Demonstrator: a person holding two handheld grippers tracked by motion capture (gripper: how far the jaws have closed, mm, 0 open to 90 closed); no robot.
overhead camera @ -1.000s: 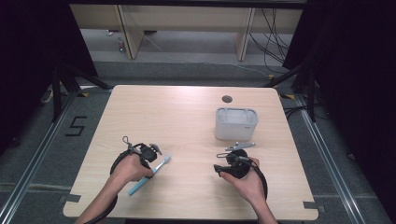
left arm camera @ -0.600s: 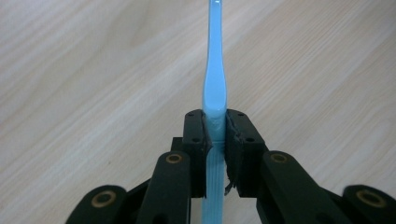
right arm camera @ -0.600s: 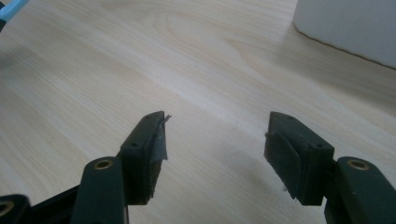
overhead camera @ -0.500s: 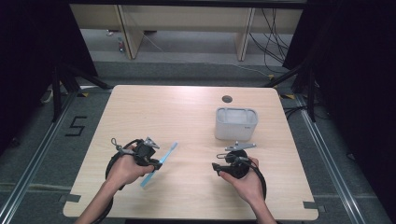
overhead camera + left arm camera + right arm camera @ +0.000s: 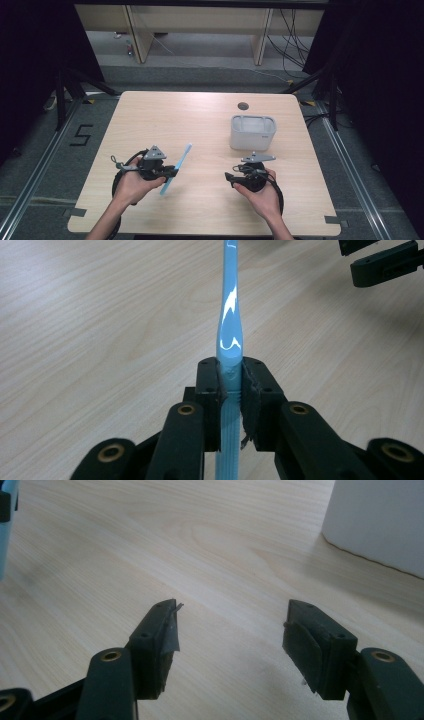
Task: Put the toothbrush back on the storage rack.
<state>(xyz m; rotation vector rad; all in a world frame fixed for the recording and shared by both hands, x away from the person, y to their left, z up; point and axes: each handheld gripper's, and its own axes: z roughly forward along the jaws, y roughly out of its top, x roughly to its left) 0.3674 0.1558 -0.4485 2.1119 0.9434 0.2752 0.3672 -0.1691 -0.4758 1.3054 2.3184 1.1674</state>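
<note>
Holding a light blue toothbrush (image 5: pixel 176 168) in your left gripper (image 5: pixel 165 173): jaws clamped on its ribbed handle, the rest sticking out past the tips, up and off the table (image 5: pixel 165 125). Your right gripper (image 5: pixel 229 176) sits low over the wood, jaws spread wide, nothing between them. White container (image 5: pixel 252 132) stands just ahead of it, near the table's far right.

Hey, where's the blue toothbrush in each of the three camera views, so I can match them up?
High view: the blue toothbrush lies slantwise left of centre, clamped in the left gripper.
Left gripper view: toothbrush runs up the middle from between the closed jaws.
Right gripper view: a blue sliver at the far left edge.
Shared landmark: the white container, also at the right gripper view's top right.
</note>
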